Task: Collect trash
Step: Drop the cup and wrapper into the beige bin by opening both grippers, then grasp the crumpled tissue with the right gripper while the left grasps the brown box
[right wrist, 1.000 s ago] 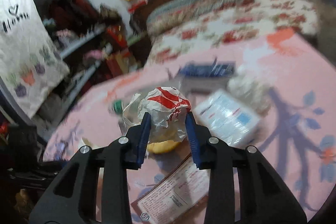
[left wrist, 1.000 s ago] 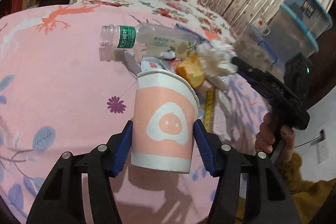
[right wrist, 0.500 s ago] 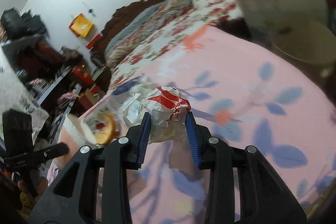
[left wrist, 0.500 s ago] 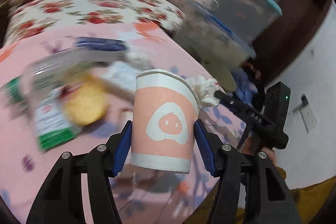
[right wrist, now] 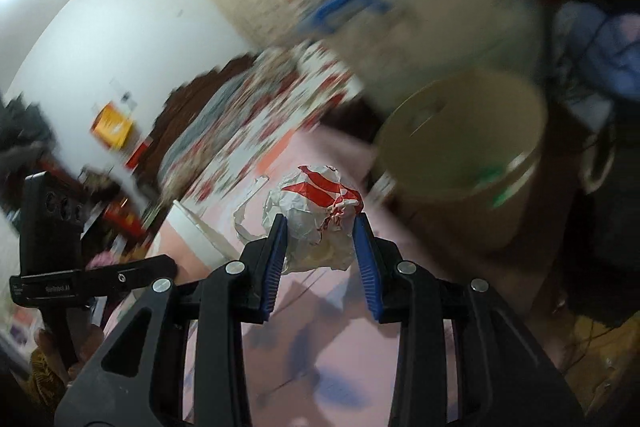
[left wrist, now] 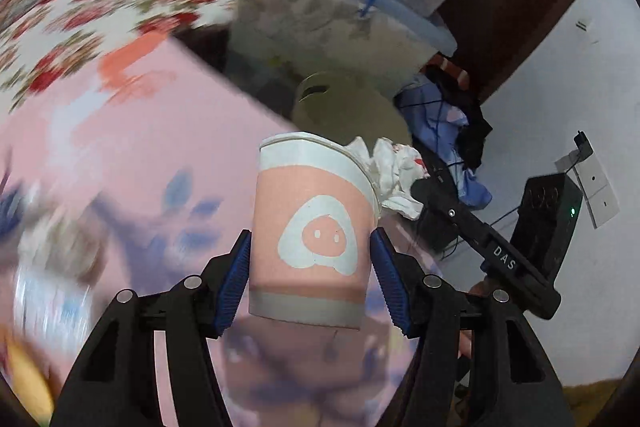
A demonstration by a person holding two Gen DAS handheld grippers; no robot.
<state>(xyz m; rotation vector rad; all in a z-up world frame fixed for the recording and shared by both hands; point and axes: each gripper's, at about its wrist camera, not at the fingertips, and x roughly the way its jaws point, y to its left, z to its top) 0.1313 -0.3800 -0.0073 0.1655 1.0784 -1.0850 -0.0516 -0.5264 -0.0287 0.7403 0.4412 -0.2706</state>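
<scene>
Both claws were loaded. Left gripper [left wrist: 310,279] clamped the pink paper cup [left wrist: 314,231] upright by its sides. Right gripper [right wrist: 320,251] pinched the crumpled red-and-white wrapper [right wrist: 316,215]. The tan bin [right wrist: 460,163] sat ahead and right of the right claw, mouth tilted toward it, off the edge of the pink bedspread [left wrist: 132,147]. The right hand looked nearer, so its drop probably came first.
</scene>
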